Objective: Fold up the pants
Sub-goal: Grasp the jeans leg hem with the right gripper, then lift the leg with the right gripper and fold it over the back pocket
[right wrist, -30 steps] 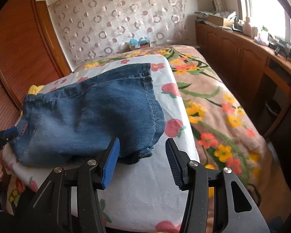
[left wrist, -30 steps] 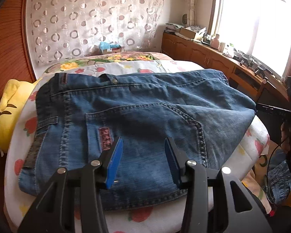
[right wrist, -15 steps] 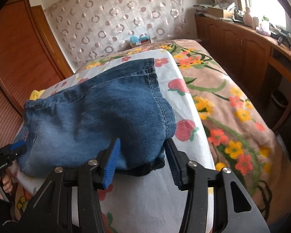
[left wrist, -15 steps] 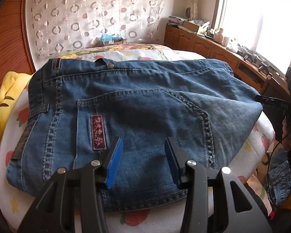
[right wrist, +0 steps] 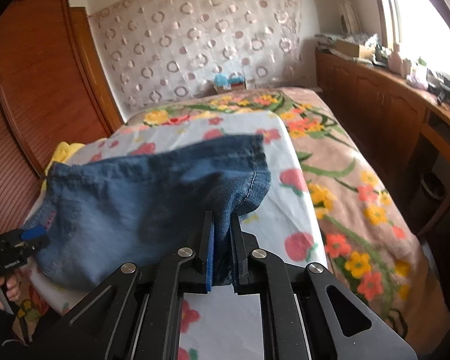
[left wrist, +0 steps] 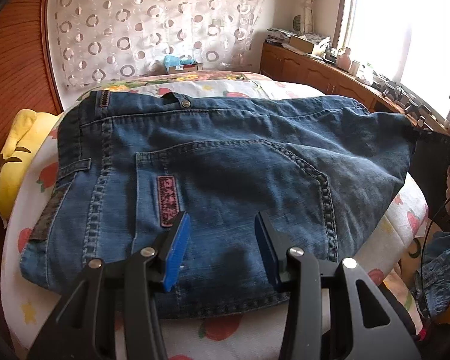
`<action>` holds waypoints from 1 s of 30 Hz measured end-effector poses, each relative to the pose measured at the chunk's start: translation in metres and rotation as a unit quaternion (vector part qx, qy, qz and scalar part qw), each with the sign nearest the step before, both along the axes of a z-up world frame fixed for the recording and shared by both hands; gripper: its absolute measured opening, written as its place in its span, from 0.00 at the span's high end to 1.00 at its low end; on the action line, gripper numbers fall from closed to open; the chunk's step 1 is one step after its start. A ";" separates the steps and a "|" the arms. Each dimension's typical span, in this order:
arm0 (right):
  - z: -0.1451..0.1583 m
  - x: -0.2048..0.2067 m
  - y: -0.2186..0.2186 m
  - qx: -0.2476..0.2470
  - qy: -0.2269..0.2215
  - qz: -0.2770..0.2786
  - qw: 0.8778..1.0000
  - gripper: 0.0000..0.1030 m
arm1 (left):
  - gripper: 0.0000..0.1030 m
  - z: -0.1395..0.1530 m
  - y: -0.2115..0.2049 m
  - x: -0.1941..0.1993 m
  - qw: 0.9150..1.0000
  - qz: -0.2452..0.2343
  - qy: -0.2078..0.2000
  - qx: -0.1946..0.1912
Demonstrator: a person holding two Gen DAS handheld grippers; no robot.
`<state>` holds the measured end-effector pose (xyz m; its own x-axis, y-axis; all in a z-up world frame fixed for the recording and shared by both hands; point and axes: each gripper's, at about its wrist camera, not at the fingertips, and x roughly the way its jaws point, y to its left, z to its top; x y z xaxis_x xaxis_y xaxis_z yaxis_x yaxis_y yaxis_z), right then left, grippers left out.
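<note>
The blue jeans (left wrist: 225,162) lie folded on a white strawberry-print cloth (left wrist: 21,270) on the bed, back pocket up, waistband to the left. My left gripper (left wrist: 222,228) is open and empty, hovering over the near hem below the pocket. In the right wrist view my right gripper (right wrist: 222,231) is shut on the jeans' folded right end (right wrist: 153,198) and lifts it off the cloth (right wrist: 288,210). The right gripper also shows at the far right of the left wrist view (left wrist: 435,138), and the left gripper at the lower left of the right wrist view (right wrist: 21,246).
A yellow pillow (left wrist: 18,150) lies at the left beside the wooden headboard (left wrist: 12,60). A floral blanket (right wrist: 360,186) covers the bed's right side. A wooden cabinet (right wrist: 390,102) with clutter runs under the window. More denim (left wrist: 441,270) lies on the floor at the right.
My right gripper has moved onto the jeans' right end, shut on it and raised it. My left gripper has stayed open over the near hem and drawn back slightly.
</note>
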<state>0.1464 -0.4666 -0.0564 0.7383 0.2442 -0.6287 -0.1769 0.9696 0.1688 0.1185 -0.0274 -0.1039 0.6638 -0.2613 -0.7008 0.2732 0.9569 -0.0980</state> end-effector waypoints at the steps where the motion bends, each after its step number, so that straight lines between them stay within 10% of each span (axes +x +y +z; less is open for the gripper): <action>1: 0.005 0.000 0.003 -0.001 -0.007 0.003 1.000 0.94 | 0.58 0.001 0.002 -0.001 1.000 0.001 -0.001 -0.001; 16: 0.068 0.003 0.092 -0.033 -0.076 0.090 0.992 0.95 | 0.58 0.030 0.021 -0.021 0.999 0.017 -0.037 0.001; 30: 0.052 0.018 0.074 -0.049 -0.031 0.044 0.997 0.94 | 0.58 0.025 0.032 -0.022 0.999 0.024 -0.028 -0.004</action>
<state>0.1642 -0.3927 -0.0045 0.7550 0.2502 -0.6061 -0.2701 0.9610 0.0602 0.0964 0.0042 -0.0790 0.7139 -0.2335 -0.6601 0.2325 0.9683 -0.0912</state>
